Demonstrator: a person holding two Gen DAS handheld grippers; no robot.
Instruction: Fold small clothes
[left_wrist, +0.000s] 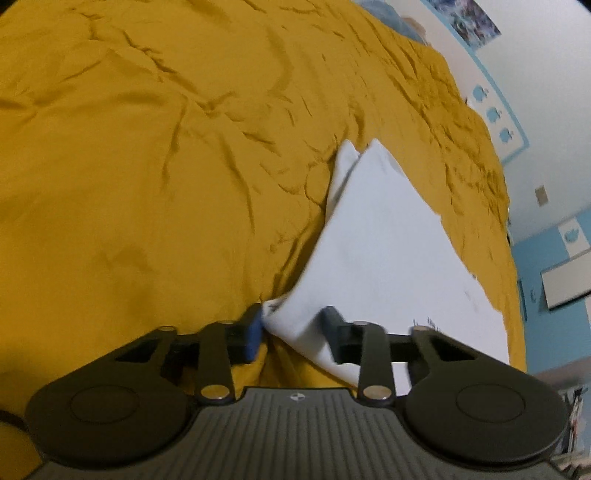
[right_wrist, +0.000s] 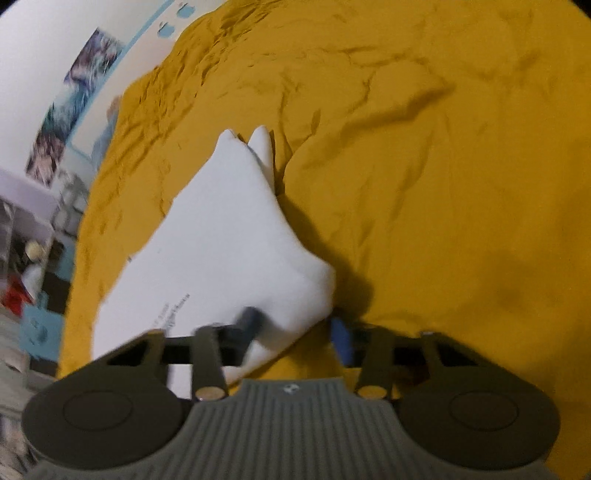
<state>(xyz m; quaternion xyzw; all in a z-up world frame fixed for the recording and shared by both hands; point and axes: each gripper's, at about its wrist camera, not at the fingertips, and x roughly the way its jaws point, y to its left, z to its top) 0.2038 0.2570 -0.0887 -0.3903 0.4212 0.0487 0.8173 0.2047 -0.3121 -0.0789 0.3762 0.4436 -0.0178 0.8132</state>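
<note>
The left tool (left_wrist: 291, 332) pinched a corner of the white garment (left_wrist: 384, 251); the right tool (right_wrist: 295, 328) likewise. The garment lay on the yellow bedspread (left_wrist: 147, 147), stretching toward twelve o'clock.

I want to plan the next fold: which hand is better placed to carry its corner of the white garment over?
Left, only slightly. The white garment fills the gap between the fingers of the left gripper; at the right gripper only the corner tip enters. Both probably must move together.
</note>
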